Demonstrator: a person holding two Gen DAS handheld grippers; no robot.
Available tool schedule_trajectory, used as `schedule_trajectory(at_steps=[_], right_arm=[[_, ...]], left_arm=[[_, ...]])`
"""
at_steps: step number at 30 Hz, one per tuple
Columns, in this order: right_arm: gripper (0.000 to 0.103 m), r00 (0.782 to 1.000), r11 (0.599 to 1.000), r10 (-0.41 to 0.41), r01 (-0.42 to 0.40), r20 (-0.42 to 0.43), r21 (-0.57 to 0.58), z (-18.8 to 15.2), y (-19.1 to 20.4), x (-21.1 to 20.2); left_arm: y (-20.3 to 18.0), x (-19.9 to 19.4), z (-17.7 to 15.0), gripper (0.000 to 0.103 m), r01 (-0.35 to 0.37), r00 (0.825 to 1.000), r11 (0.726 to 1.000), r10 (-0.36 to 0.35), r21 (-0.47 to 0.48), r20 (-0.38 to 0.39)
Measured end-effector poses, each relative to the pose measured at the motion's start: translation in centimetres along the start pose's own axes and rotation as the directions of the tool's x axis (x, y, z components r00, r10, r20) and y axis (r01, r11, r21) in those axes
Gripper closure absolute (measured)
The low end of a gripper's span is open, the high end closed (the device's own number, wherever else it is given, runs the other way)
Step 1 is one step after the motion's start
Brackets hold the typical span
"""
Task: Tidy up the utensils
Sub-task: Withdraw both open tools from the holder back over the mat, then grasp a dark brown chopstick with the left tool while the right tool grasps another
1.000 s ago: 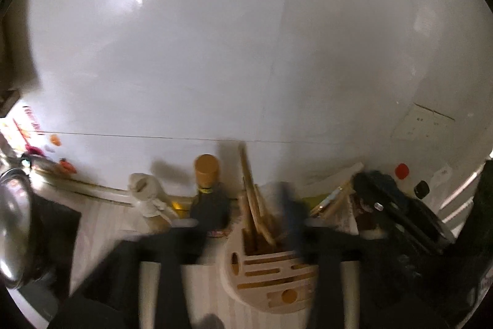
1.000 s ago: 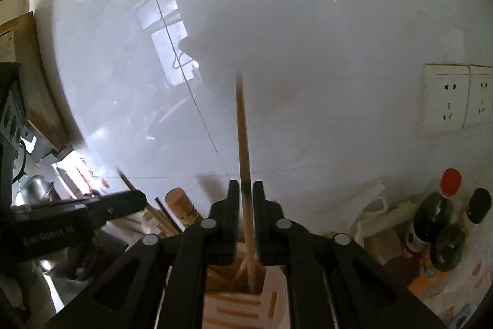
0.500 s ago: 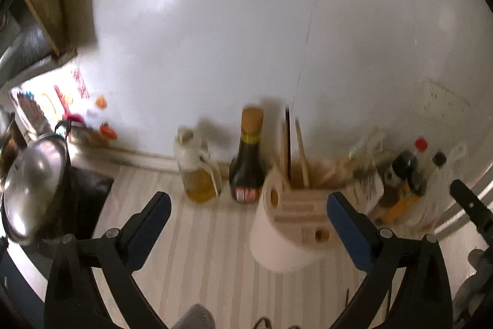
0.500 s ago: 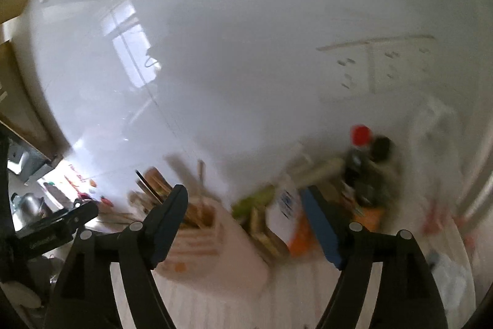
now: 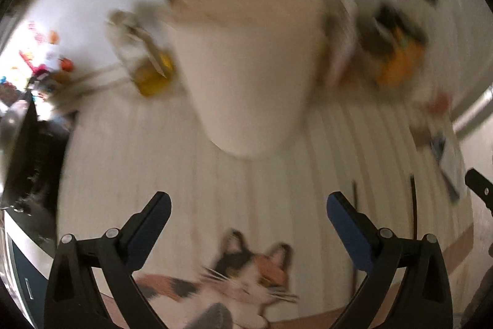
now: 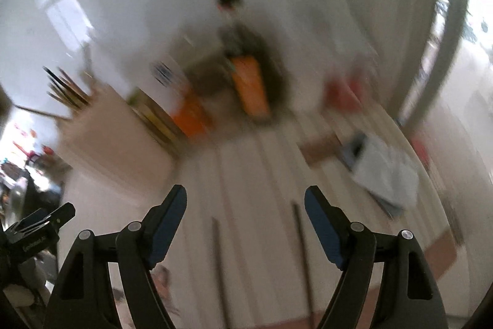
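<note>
Striped cream matting covers a kitchen counter under a glossy white wall, and both views are smeared by motion. A pale utensil holder, already stuffed with wooden sticks, stands at the far middle of the mat in the left view and at the far left in the right view. Two dark chopsticks lie loose on the mat, their long axes running near to far, roughly side by side. In the right view both lie between the spread fingers of the right tongs, whose jaws have just been opening and hold nothing. In the left view those sticks sit off at the right, outside the left tongs, which are fully released and empty above a cat picture. Judging from this, the right hand is better placed for the next pick-up, closing across a stick's width before carrying it far-left to the holder.
</note>
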State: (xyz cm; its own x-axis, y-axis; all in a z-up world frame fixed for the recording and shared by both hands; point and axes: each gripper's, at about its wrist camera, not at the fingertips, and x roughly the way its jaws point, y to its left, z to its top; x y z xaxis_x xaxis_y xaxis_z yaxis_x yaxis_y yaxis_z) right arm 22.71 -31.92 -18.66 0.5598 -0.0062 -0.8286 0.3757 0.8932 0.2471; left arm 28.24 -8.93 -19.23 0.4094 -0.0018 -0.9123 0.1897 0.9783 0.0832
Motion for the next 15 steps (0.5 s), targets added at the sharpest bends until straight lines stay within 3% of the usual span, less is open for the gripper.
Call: schedule_trajectory(at_steps=[3,6,7,11,12,15], right_arm=[[0.032,0.996,0.999,-0.036,0.038,-0.078,0.025,-0.8,-2.8,1.9],[0.045,0.987,0.997,-0.059,0.065,-0.146,0.036,-1.6,-5.1,3.6],[0.050,0.984,0.997,-0.065,0.072,-0.167,0.035,-1.9,-5.7,4.1],[0.056,0.971,0.997,-0.064,0.074,-0.229,0.033,-2.9,-7.3,5.5],[0.056,0.967,0.997,-0.061,0.071,-0.247,0.032,-3.3,-7.7,5.9],[0.056,0.959,0.998,-0.035,0.048,-0.282,0.039,-3.8,-8.2,6.8]], left_arm=[[-4.2,2.7,-1.7,0.002,0.049,0.996,0.997,-0.044,0.057,-0.081],[-8.4,5.2,-3.1,0.012,0.099,0.982,0.988,-0.077,0.121,-0.171],[-9.5,6.0,-3.6,0.020,0.113,0.977,0.984,-0.085,0.138,-0.196],[-12.7,8.9,-5.2,0.051,0.140,0.955,0.974,-0.085,0.180,-0.284],[-13.1,9.2,-5.5,0.052,0.138,0.952,0.973,-0.080,0.182,-0.294],[-13.8,8.9,-5.6,0.075,0.147,0.960,0.969,-0.092,0.198,-0.263]])
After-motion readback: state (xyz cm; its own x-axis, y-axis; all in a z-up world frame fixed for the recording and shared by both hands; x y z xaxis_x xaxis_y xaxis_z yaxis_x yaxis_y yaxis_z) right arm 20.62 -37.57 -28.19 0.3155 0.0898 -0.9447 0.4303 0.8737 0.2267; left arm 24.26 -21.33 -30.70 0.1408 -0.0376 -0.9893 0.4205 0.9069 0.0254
